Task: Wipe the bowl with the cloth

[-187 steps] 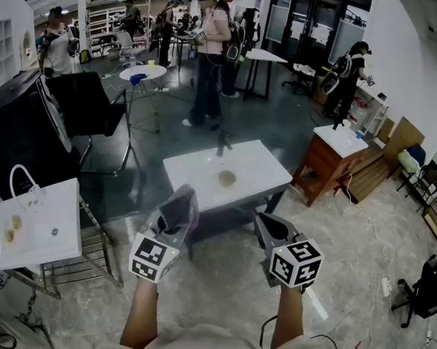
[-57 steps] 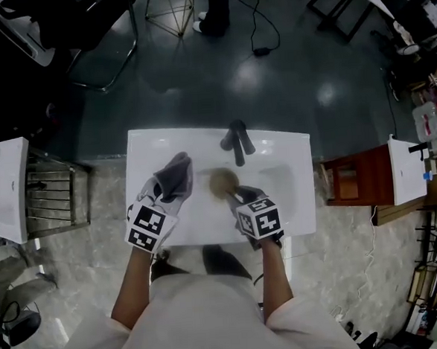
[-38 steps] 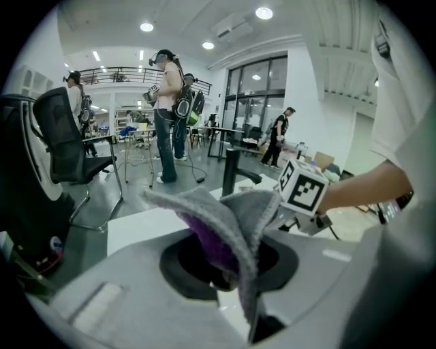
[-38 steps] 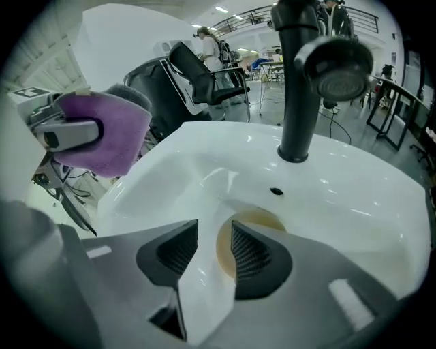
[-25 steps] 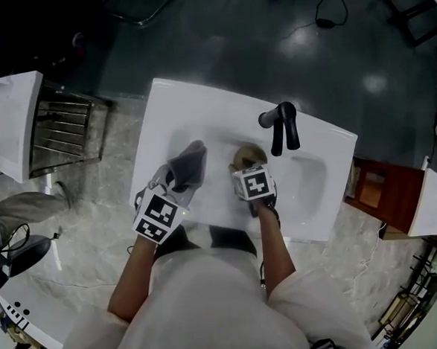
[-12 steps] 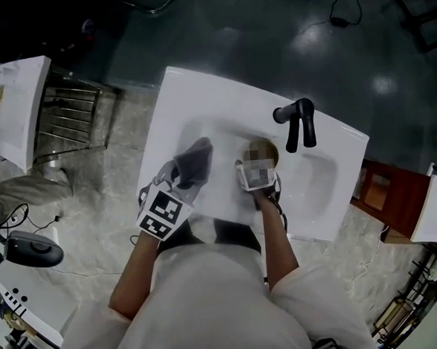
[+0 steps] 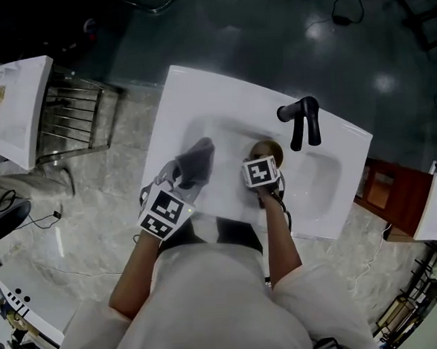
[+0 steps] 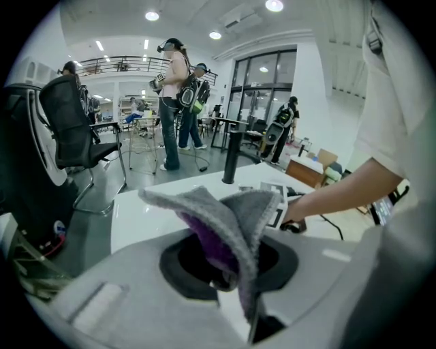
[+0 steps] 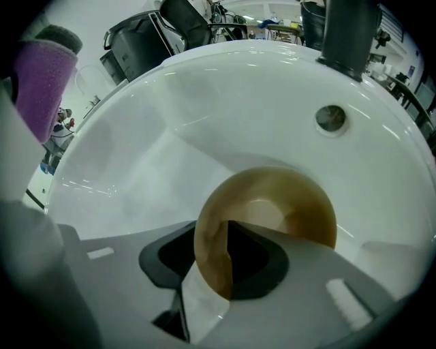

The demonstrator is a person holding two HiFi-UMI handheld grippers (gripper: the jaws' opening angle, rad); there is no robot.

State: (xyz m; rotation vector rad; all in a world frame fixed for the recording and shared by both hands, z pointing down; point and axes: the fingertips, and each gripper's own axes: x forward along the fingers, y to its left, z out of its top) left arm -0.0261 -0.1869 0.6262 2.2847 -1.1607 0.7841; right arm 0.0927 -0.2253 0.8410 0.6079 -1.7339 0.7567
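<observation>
Currently the person stands at a white sink [image 7: 198, 97] with a black faucet [image 7: 302, 119] mounted on its far rim. The left gripper [image 8: 235, 272] is clamped on a folded cloth [image 8: 225, 218], grey on the outside and purple on the inside, which sticks up and forward from between the jaws. In the head view this gripper sits over the near left part of the basin, with the cloth to the left of the bowl and not touching it. The brown bowl [image 9: 272, 204] rests in the basin, on the near side of the drain [image 9: 331, 117] and the faucet base. The right gripper [image 9: 221, 272] points steeply down onto it. Its jaws have just been closing and now straddle the near wall of the bowl: one jaw is inside the bowl, the other against the outer surface, and the rim is pinched between them at a medium opening. The right gripper's marker cube covers part of the bowl in the head view. An office chair [image 8: 71, 129] and several standing people are visible beyond the sink in the left gripper view.
</observation>
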